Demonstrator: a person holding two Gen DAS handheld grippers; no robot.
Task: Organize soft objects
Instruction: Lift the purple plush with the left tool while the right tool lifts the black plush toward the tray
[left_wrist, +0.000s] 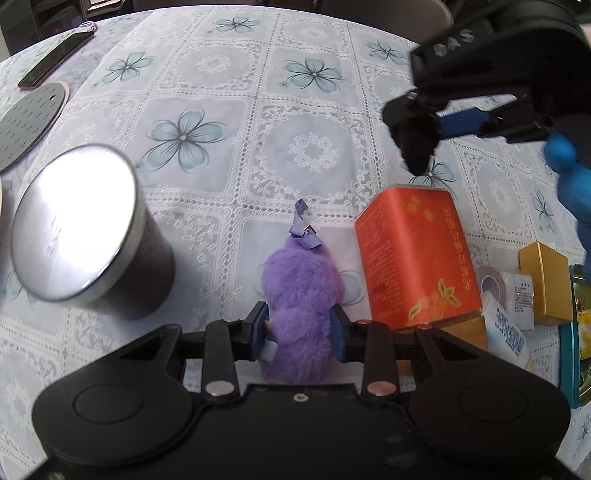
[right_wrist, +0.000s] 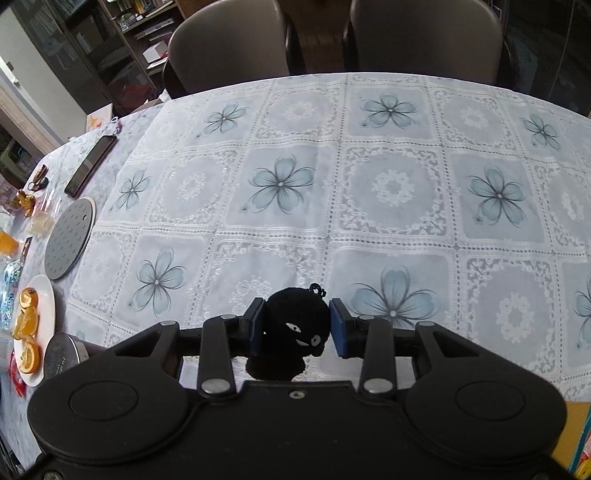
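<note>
Purple plush toy (left_wrist: 301, 291) sits clamped in the left gripper (left_wrist: 301, 328), boxed between tin (left_wrist: 92, 236) and orange box (left_wrist: 417, 258); right gripper (right_wrist: 297, 326) clamps a black plush (right_wrist: 295, 328) above open surface (right_wrist: 369, 184).

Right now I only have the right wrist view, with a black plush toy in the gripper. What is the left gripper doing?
Observer: The left gripper is shut on a purple plush toy.
Operator: Anything close beside that toy?
Observer: An orange box stands just right of it.
Operator: And on its other side?
Observer: A dark tin with a shiny lid, set apart from the toy.
</note>
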